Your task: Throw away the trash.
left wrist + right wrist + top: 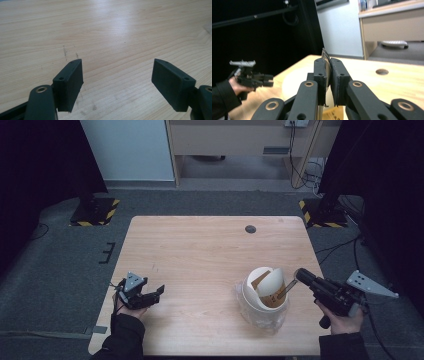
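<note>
Near edge, left: left gripper [159,292] held in a hand [131,306] low over the wooden counter [200,250], fingers [71,83] spread wide with bare wood between them, nothing held. Near edge, right: right gripper [291,285] held in the other hand [343,321], pointing left toward a white bucket-like container [263,297] that sits on the counter's near-right part. Its fingers [340,77] are pressed narrow on a thin dark-edged strip [325,60] standing at the container's rim; what that strip is cannot be told for sure. A white curved lid or flap [270,281] leans tilted across the container's mouth, brown interior showing below it. Clear crumpled plastic [250,312] surrounds the container's base. Farther back, right of centre, a round dark hole [250,229] in the counter. Beyond the counter: grey floor [60,265], yellow-black striped stand bases [95,212] left and right, a pale wooden desk [240,140] at far.
</note>
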